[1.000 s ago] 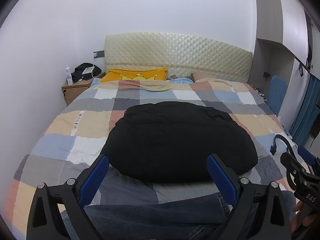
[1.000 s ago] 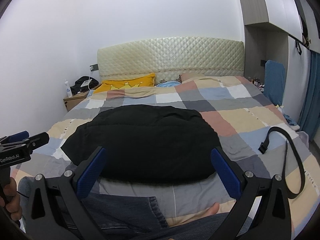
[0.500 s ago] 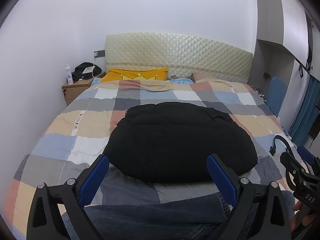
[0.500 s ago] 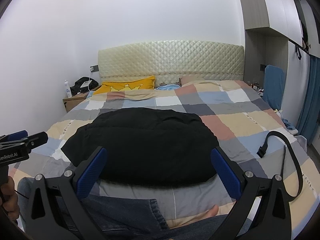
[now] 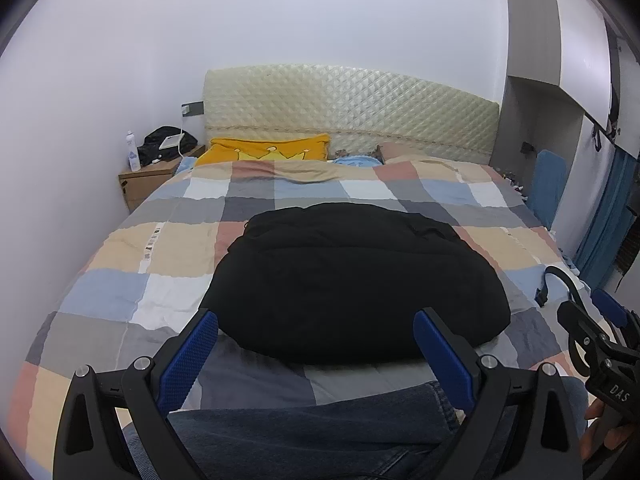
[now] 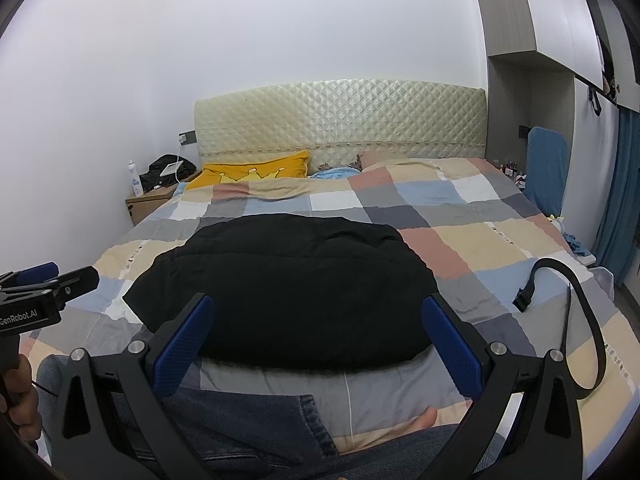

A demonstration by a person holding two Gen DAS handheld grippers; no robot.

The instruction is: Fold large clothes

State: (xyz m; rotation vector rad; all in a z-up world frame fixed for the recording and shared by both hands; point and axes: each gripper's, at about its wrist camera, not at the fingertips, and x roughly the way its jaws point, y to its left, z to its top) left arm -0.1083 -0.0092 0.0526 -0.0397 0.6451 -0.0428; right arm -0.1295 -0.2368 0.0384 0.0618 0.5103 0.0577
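**Both grippers wide, black garment waiting mid-bed**

Fingers first: the left gripper [image 5: 316, 344] has its blue pads [image 5: 188, 360] spread wide with nothing between them, hanging above the near edge of the bed [image 5: 120, 292], over the person's jeans [image 5: 320, 428]. Off at the far left corner, a nightstand [image 5: 144, 184] carries a bottle [image 5: 133, 157] and a dark bag [image 5: 166, 146]; beside it, a yellow pillow [image 5: 268, 150] leans at the headboard [image 5: 348, 108].

Centre stage now: the black garment [image 5: 352, 280] lies as a puffy, rounded mound in the middle of the checked quilt, its near hem just beyond both sets of fingertips. Not touched by either tool. It looks already bundled once, though I can't tell how many layers.

Over to the right: the right gripper [image 6: 320, 332] is equally wide and empty, and a black strap [image 6: 576, 320] loops on the quilt near the right edge, apart from the garment.

Dangers from here? A thick, slippery bulk may slide out of a shallow pinch. Bite too deep and the quilt comes up too. A right-hand sweep could snag that strap, and uneven lifts would skew the fold.
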